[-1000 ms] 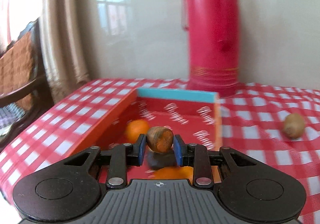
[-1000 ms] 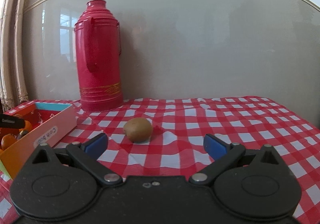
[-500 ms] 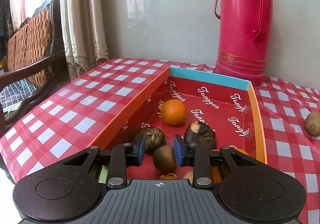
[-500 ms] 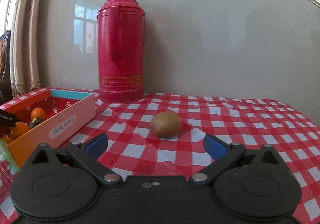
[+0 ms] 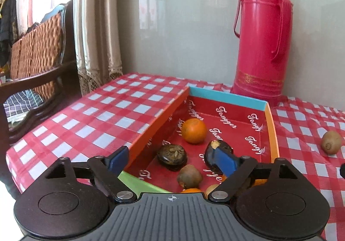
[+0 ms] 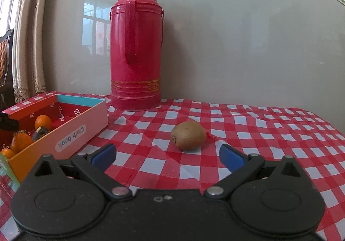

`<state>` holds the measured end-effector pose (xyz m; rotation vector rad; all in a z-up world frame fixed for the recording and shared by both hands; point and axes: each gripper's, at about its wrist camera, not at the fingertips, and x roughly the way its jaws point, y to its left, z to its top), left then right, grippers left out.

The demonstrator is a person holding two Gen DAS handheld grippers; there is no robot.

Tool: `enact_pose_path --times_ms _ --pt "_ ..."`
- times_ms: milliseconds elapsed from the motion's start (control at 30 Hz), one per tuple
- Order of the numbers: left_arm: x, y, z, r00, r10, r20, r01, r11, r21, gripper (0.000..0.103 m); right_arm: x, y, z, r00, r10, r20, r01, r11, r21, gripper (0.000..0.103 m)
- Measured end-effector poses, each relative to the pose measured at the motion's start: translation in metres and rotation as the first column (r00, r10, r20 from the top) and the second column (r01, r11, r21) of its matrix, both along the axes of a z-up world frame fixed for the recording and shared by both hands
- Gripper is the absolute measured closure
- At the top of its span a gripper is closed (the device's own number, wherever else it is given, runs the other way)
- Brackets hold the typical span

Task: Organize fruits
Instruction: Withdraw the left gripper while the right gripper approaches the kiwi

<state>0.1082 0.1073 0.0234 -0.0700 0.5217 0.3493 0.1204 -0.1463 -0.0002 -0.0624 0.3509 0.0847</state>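
A shallow red box (image 5: 270, 124) on the checked tablecloth holds several fruits: an orange (image 5: 193, 130), two dark fruits (image 5: 172, 153), and a brown fruit (image 5: 189, 176) lying free near the front. My left gripper (image 5: 172, 160) is open and empty above the box's near end. A kiwi (image 6: 188, 135) lies on the cloth to the right of the box (image 6: 71, 133); it also shows in the left wrist view (image 5: 331, 145). My right gripper (image 6: 167, 158) is open and empty, just short of the kiwi.
A tall red thermos (image 6: 136, 57) stands at the back against the wall, behind the box (image 5: 262, 47). A wicker chair (image 5: 36, 51) and a curtain (image 5: 97, 25) are off the table's left edge.
My left gripper opened and let the brown fruit drop into the box, then drew back. My right gripper moved closer to the kiwi, still open.
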Motion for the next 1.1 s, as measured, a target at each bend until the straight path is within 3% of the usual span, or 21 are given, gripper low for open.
enact_pose_path --times_ms 100,300,600,967,1100 --pt "-0.011 0.004 0.002 1.000 0.004 0.008 -0.004 1.000 -0.001 0.007 0.005 -0.003 0.000 0.999 -0.006 -0.033 0.007 1.000 0.026 0.006" --pt "-0.034 0.012 -0.001 1.000 0.010 0.009 -0.010 1.000 0.024 0.001 0.008 -0.003 0.001 0.999 -0.006 -0.039 0.007 0.999 0.032 0.006" --pt "-0.064 0.022 -0.003 0.997 0.049 0.058 -0.054 0.995 0.088 0.000 0.021 0.006 0.000 0.995 0.004 -0.097 -0.001 1.000 0.029 0.006" --pt "-0.070 0.072 -0.009 0.985 0.167 0.047 -0.164 0.984 -0.068 0.000 0.061 -0.001 0.004 0.987 -0.077 -0.140 0.079 0.997 0.010 0.012" --pt "-0.070 0.075 -0.012 0.983 0.179 0.045 -0.176 0.982 -0.062 0.000 0.074 -0.001 -0.001 0.981 -0.092 -0.173 0.094 0.996 0.006 0.017"
